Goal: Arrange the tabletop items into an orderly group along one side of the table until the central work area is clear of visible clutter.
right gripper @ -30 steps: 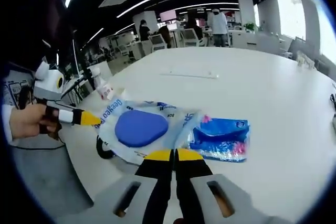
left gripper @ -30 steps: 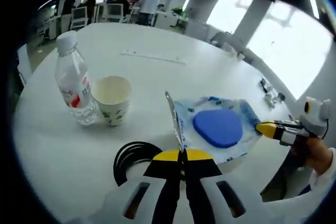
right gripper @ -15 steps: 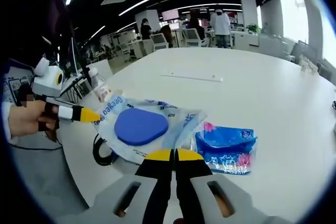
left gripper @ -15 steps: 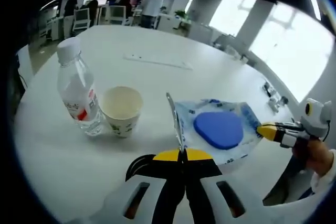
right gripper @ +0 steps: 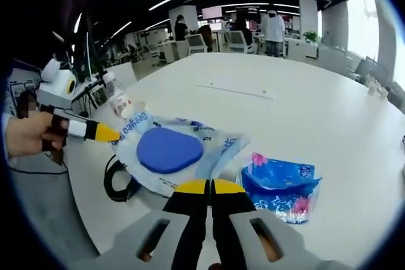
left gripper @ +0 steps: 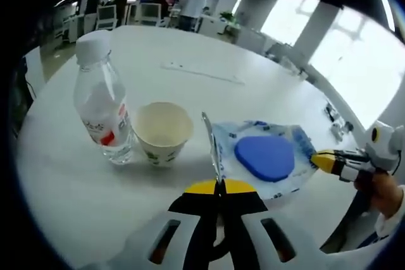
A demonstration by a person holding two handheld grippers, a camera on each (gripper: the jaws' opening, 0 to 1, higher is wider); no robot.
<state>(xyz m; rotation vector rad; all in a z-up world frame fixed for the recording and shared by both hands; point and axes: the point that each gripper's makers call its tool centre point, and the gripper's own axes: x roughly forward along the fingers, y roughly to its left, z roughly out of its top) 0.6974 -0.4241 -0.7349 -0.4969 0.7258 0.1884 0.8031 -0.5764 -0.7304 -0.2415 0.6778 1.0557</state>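
A clear plastic bag (left gripper: 269, 156) with a blue pad inside is held between both grippers above the white table (left gripper: 190, 49). My left gripper (left gripper: 218, 185) is shut on its near edge. My right gripper (left gripper: 321, 160), held by a hand, pinches the far corner. In the right gripper view the bag (right gripper: 169, 148) stretches from my right gripper (right gripper: 209, 185) to the left gripper (right gripper: 101, 133). A water bottle (left gripper: 101, 105) and a paper cup (left gripper: 163, 132) stand upright side by side left of the bag. A blue tissue packet (right gripper: 281, 184) lies to the bag's right.
A coiled black cable (right gripper: 120, 184) lies on the table under the bag's left end. A long white strip (left gripper: 202, 73) lies farther across the table. Small items (left gripper: 335, 118) sit at the far right edge. Chairs, desks and people stand beyond the table.
Both grippers have carried the bag closer to the bottle and cup. The cable has slid under my left gripper's view, and the tissue packet sits lower right in the right gripper view.
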